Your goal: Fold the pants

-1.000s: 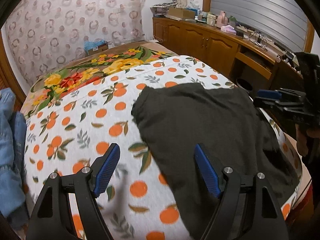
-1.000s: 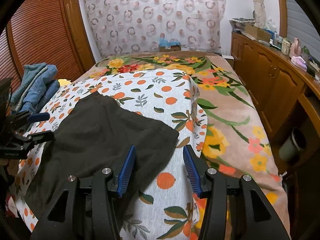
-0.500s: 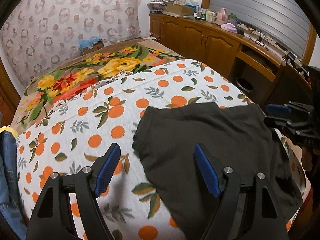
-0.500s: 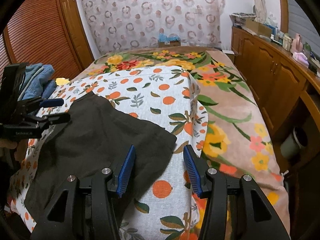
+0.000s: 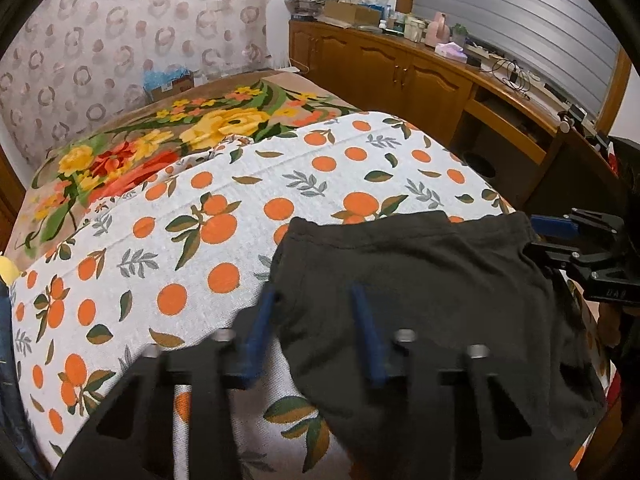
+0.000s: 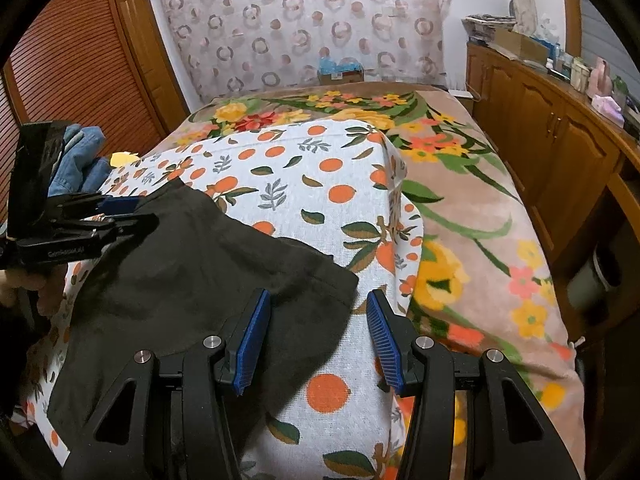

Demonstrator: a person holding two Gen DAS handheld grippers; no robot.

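Dark grey-black pants lie spread flat on a white orange-print sheet on the bed. My left gripper is open but blurred with motion, its jaws astride the pants' left edge near one corner. My right gripper is open, its jaws astride the pants' right corner. Each gripper also shows in the other view: the right one and the left one, both at opposite corners of the pants.
A floral blanket covers the rest of the bed. Blue jeans are piled at the left by a wooden louvred door. A wooden cabinet with clutter on top runs along the right.
Both grippers have moved forward and down toward the pants' far corners. The left jaws have narrowed and now blur around the pants' edge.
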